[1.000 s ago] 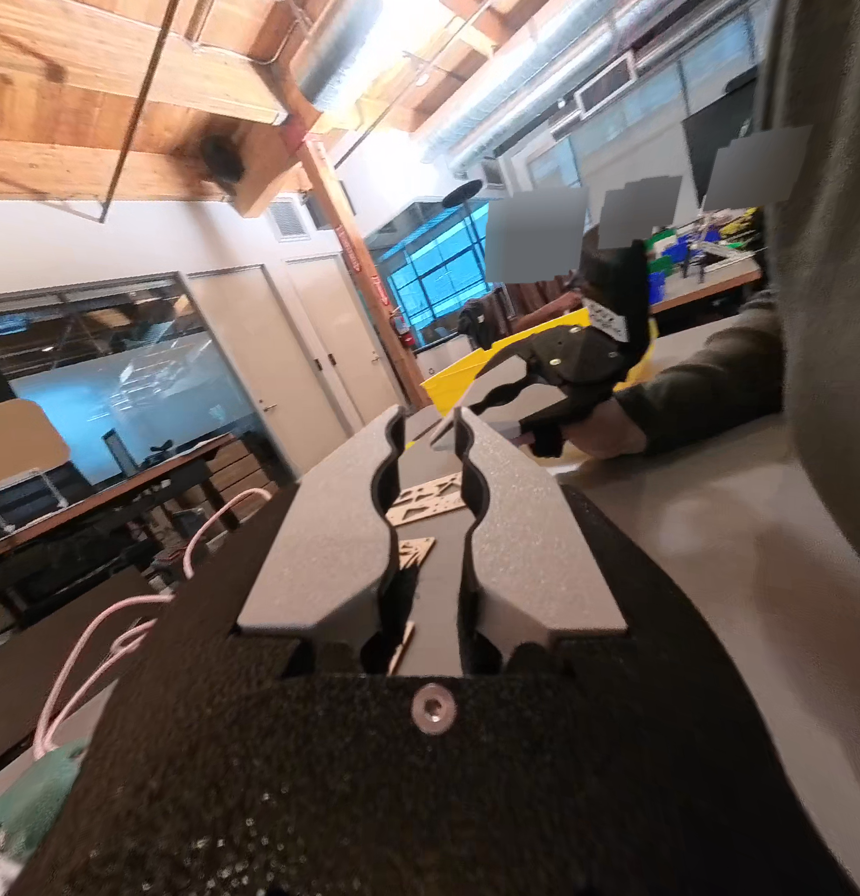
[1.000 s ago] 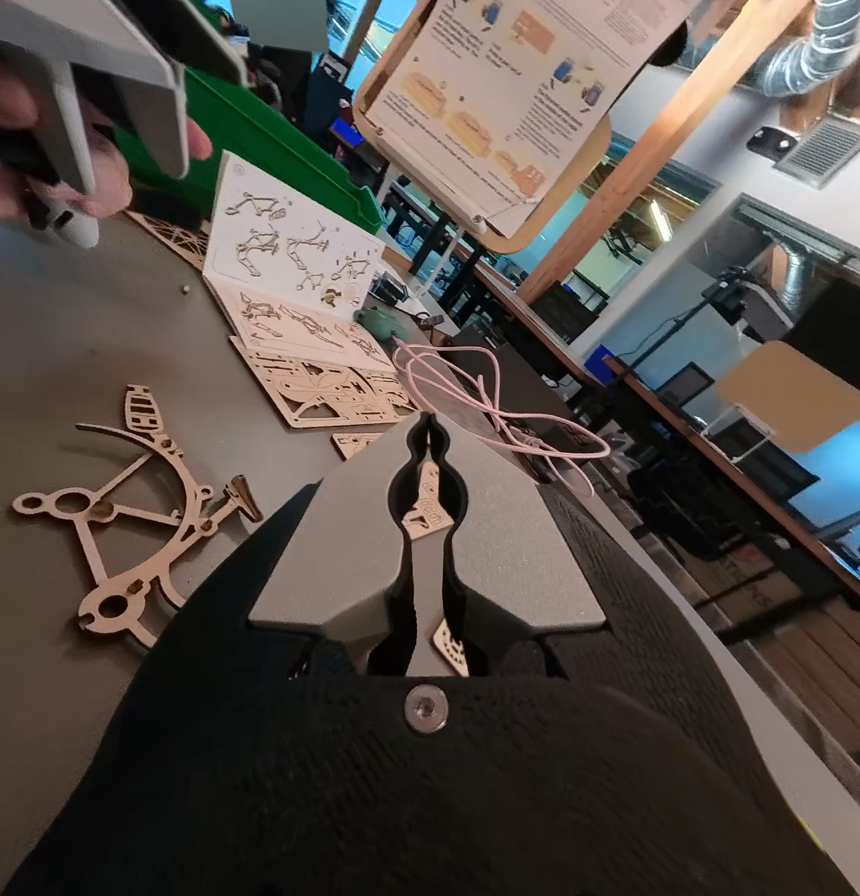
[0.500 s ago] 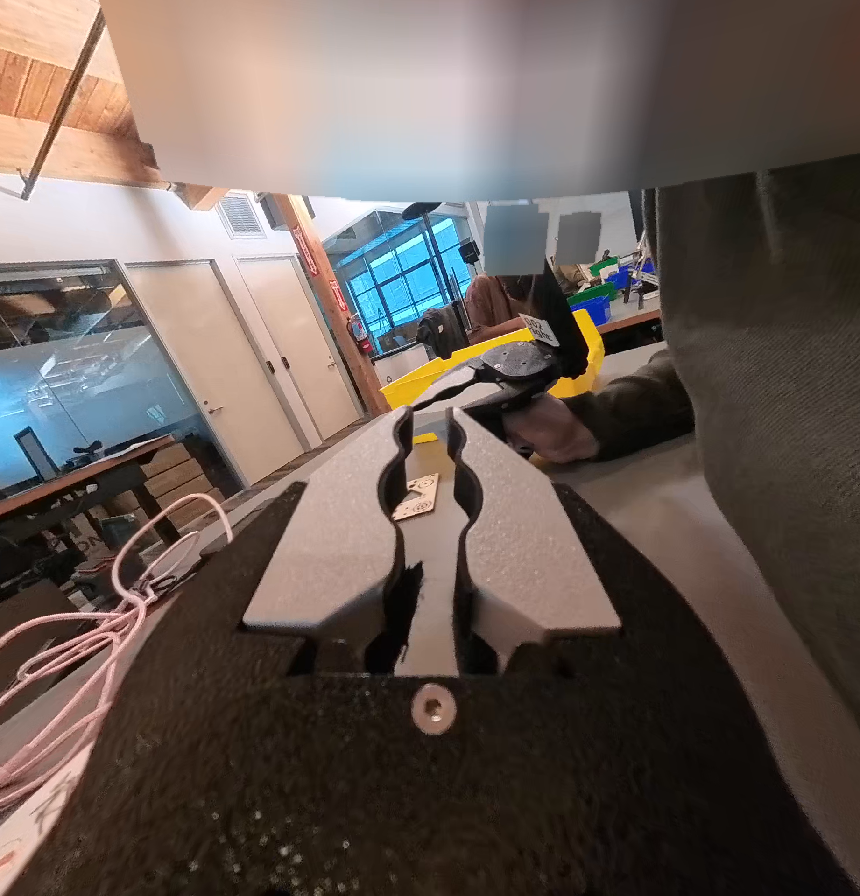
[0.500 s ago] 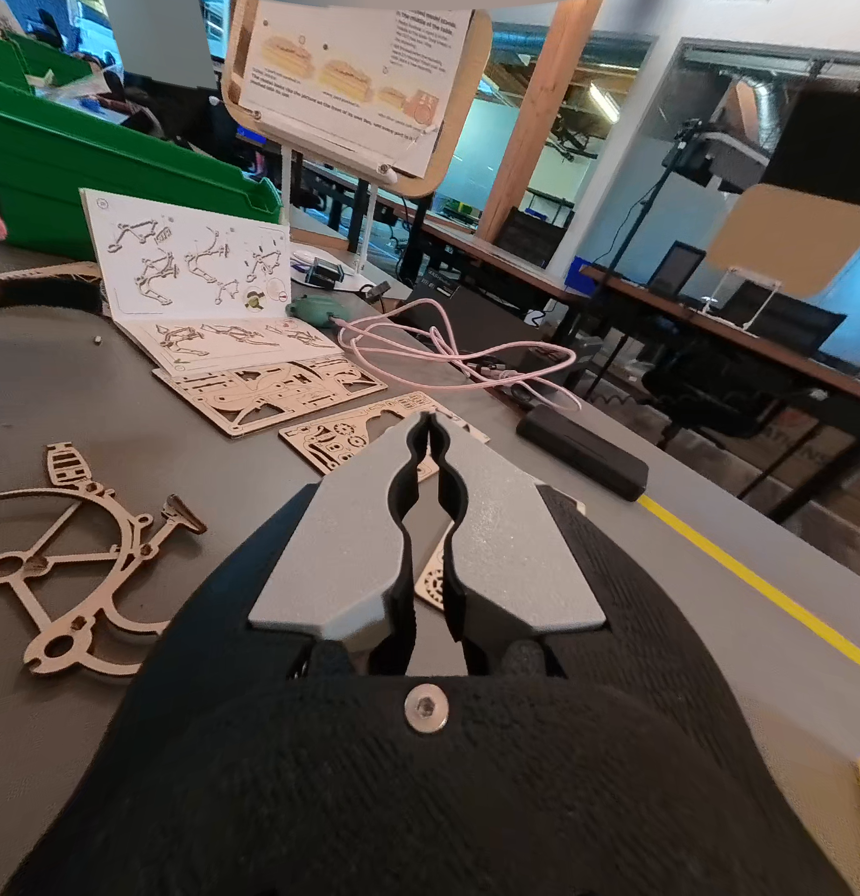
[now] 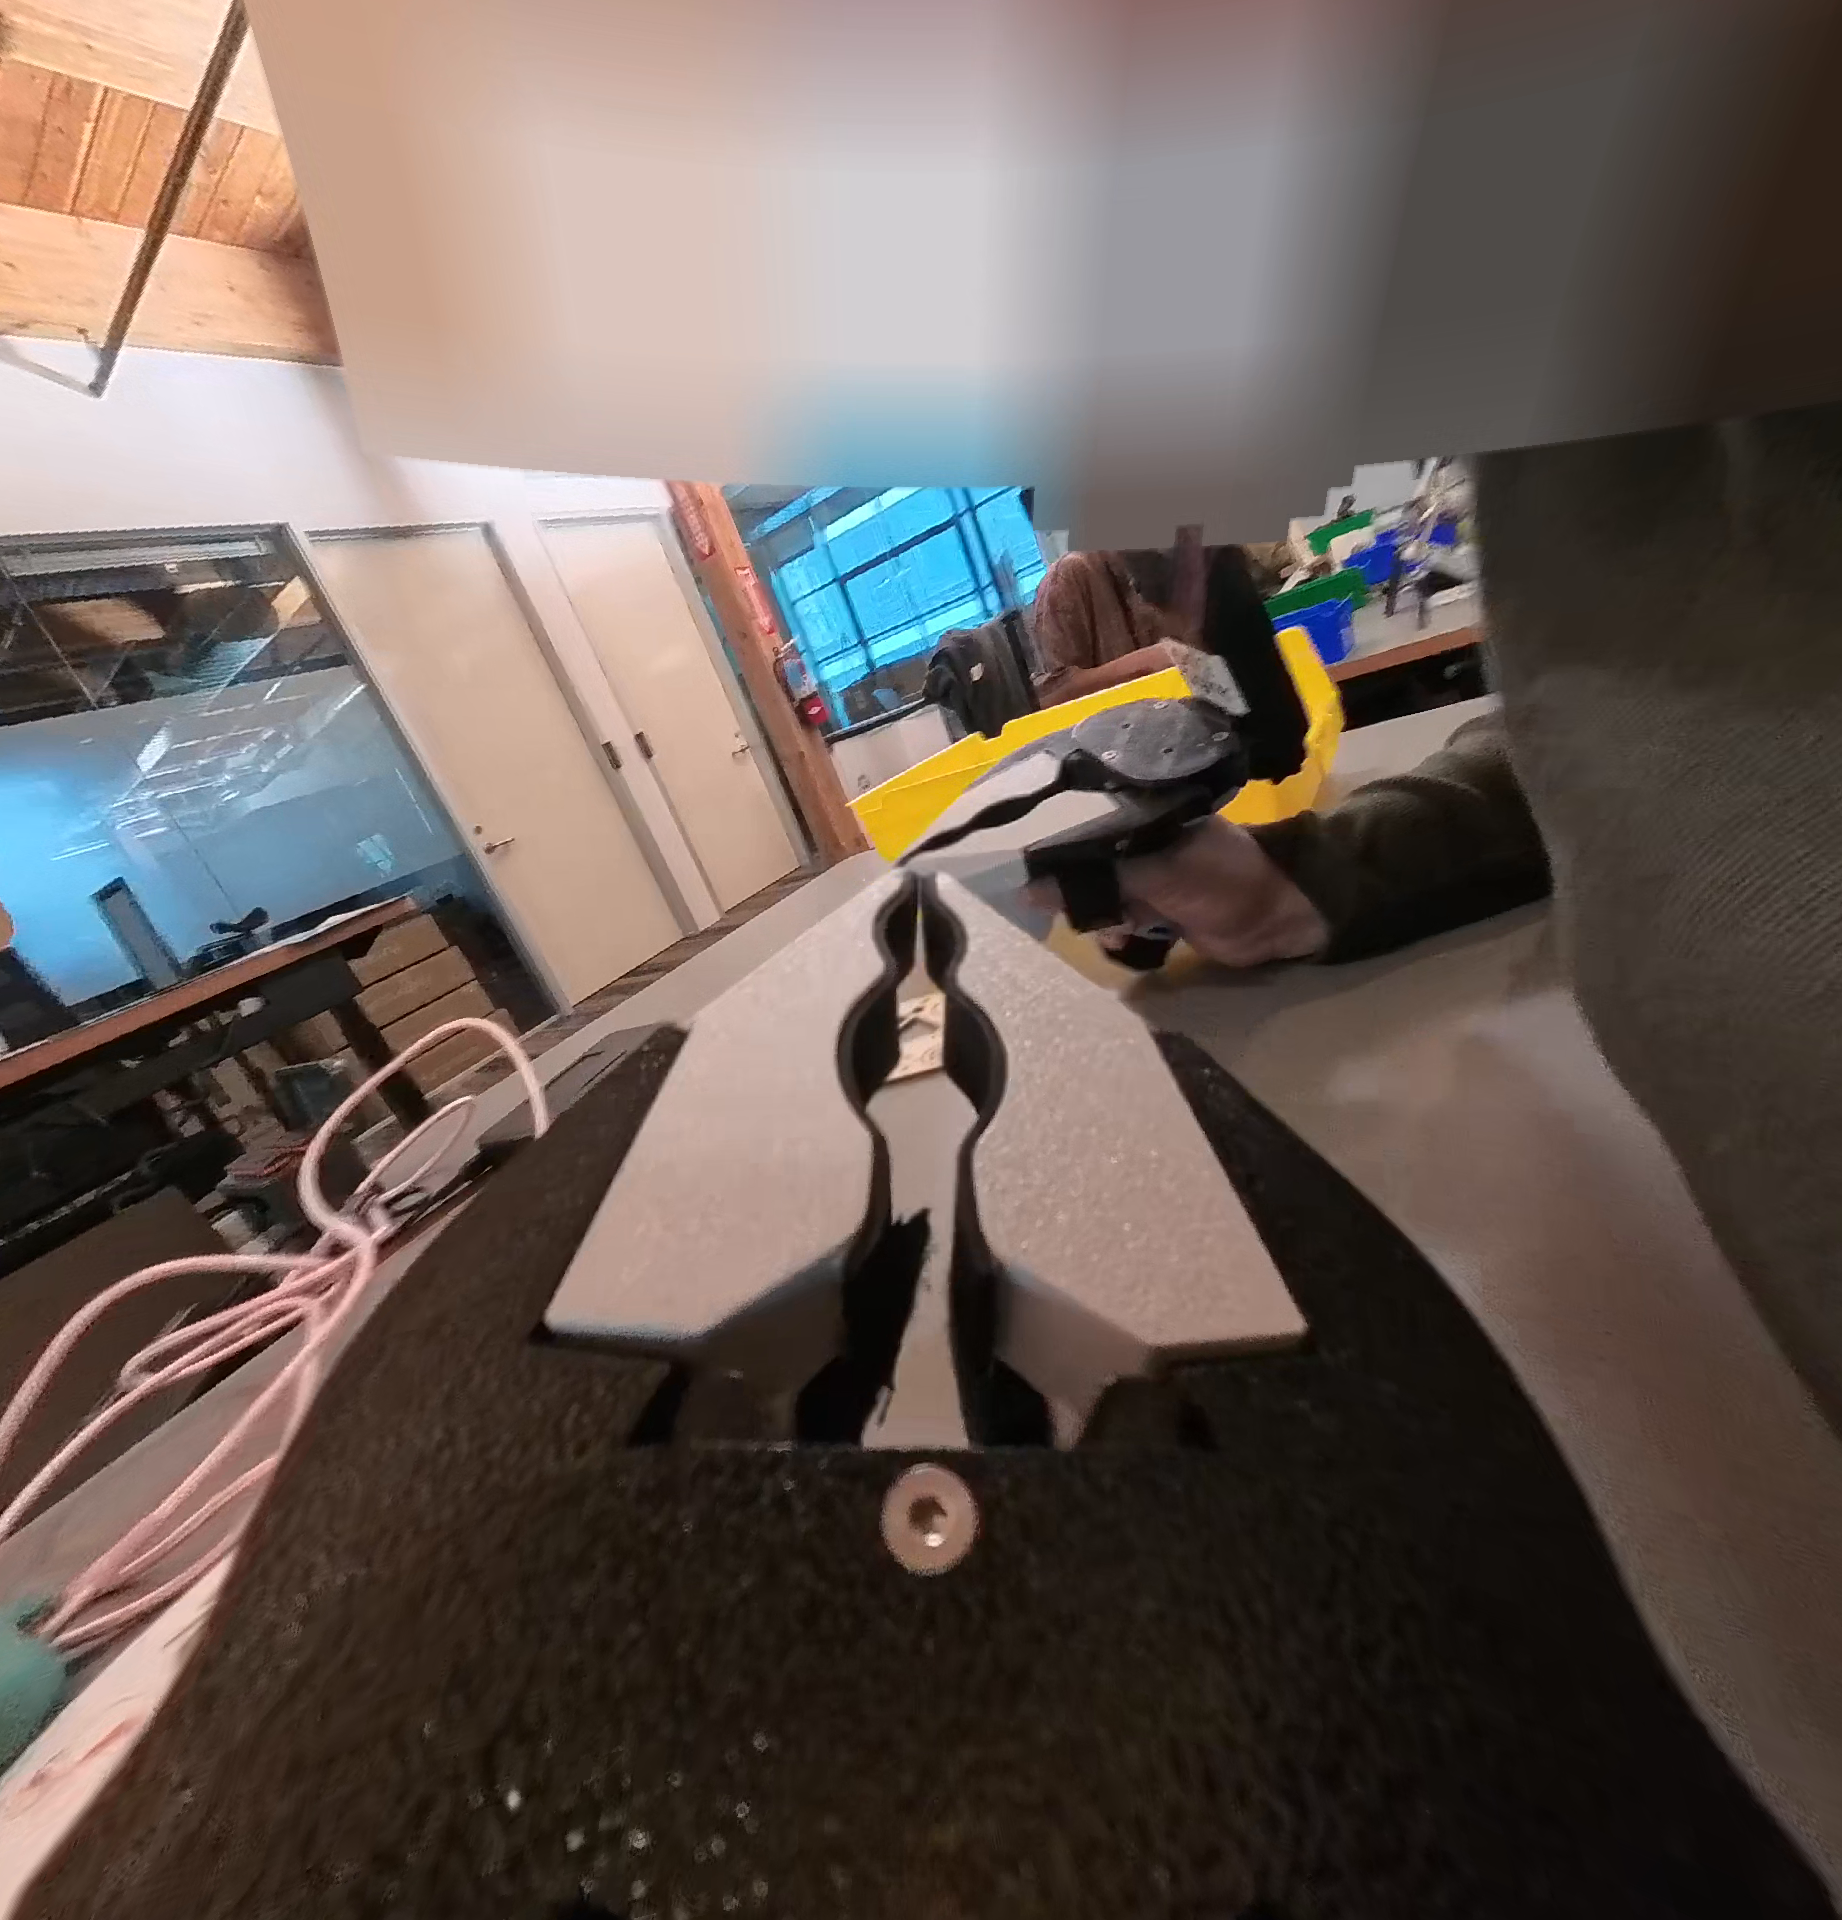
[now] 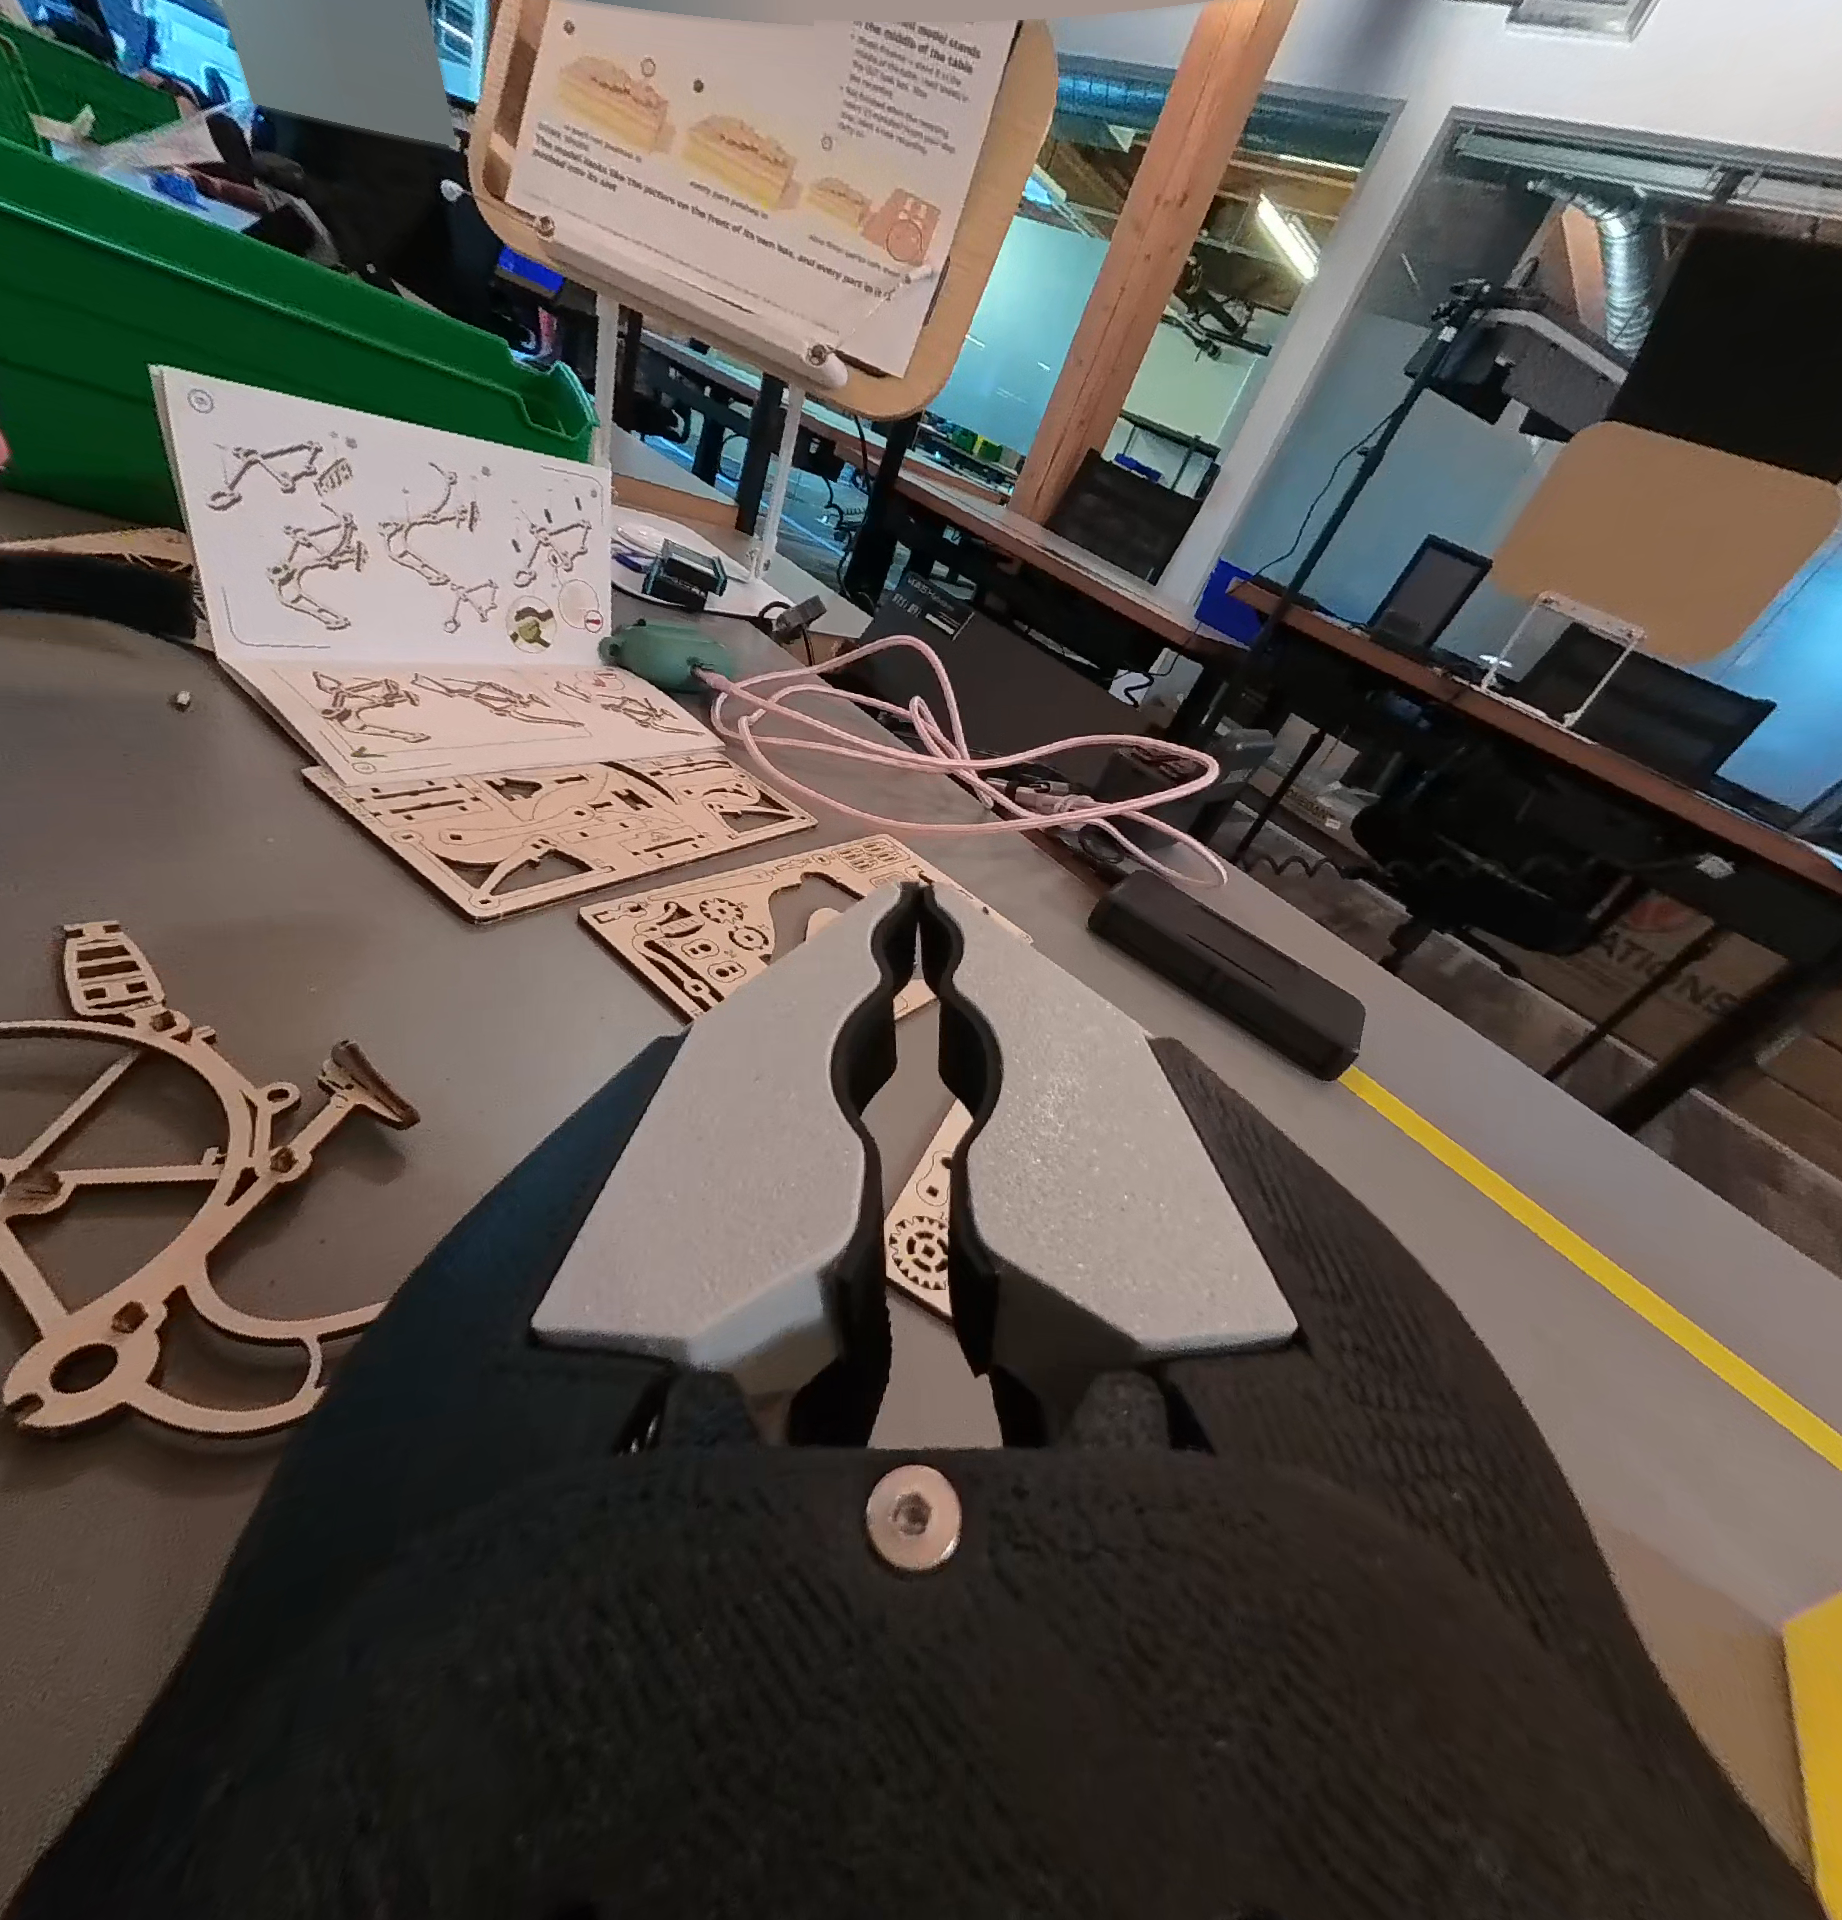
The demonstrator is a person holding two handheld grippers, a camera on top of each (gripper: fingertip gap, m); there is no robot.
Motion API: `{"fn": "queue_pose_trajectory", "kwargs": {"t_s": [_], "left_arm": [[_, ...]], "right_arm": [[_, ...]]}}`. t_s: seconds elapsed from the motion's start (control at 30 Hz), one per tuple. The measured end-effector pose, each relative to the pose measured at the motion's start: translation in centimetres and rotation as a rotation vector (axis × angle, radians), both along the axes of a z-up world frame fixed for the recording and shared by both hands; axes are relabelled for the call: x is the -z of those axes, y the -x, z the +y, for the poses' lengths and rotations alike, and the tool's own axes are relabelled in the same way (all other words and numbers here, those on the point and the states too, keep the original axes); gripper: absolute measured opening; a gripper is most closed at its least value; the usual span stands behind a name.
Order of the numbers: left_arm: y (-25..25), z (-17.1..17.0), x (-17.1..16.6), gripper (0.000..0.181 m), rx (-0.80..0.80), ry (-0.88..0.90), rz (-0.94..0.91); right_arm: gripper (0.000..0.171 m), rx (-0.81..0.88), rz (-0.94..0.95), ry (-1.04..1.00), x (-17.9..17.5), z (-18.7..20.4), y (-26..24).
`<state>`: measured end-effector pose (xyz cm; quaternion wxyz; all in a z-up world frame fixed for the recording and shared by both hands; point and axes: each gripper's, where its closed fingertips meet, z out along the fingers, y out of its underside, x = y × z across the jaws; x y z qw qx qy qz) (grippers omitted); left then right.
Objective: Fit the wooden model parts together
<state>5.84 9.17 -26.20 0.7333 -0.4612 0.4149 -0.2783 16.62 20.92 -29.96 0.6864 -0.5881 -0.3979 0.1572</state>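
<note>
In the right wrist view, a partly built wooden frame with curved arms (image 6: 138,1195) lies flat on the grey table (image 6: 273,914) at the left. Two wooden part sheets (image 6: 553,821) (image 6: 709,935) lie ahead. My right gripper (image 6: 917,899) is shut with nothing visibly in it, its tips over the nearer sheet. In the left wrist view, my left gripper (image 5: 915,883) is shut, low over the table, and a small wooden piece (image 5: 922,1039) shows through the gap between its fingers. The right gripper (image 5: 958,831) shows just beyond, held in a hand.
An open instruction booklet (image 6: 397,561) leans on a green bin (image 6: 169,312). A sign stand (image 6: 761,187), a pink cable (image 6: 948,748) and a black box (image 6: 1229,971) sit near the table's right edge with its yellow line (image 6: 1582,1257). A yellow bin (image 5: 1301,727) stands behind the hand.
My left gripper has gone from open to shut and tilted down toward the table. My right gripper has stayed shut and swung right and level over the part sheets.
</note>
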Motion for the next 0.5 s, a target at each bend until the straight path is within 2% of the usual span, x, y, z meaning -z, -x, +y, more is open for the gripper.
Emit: {"fn": "queue_pose_trajectory", "kwargs": {"t_s": [0.03, 0.13, 0.23, 0.3, 0.37, 0.5], "left_arm": [[0.4, 0.5, 0.1, 0.000, -0.037, 0.000, 0.014], [0.5, 0.9, 1.2, 0.001, -0.045, -0.034, 0.161], [0.1, 1.2, 4.8, 0.020, 0.007, 0.015, 0.429], [0.2, 1.6, 6.9, 0.040, 0.027, 0.101, 0.543], [0.3, 1.1, 8.9, 0.041, 0.088, 0.204, 0.631], [0.5, 0.3, 11.0, 0.030, 0.158, 0.437, 0.686]], "right_arm": [[0.000, -0.001, 0.003, 0.001, 0.0, 0.0, 0.0], [0.000, -0.010, 0.003, -0.006, -0.1, -0.2, 0.0], [0.000, -0.022, 0.001, -0.007, -0.1, -0.3, 0.2], [0.000, -0.032, 0.005, -0.011, -0.2, -0.5, 0.3], [0.000, -0.037, -0.001, -0.019, -0.2, -0.6, 0.5], [0.000, -0.038, -0.025, -0.023, 0.0, -0.5, 0.7]]}}
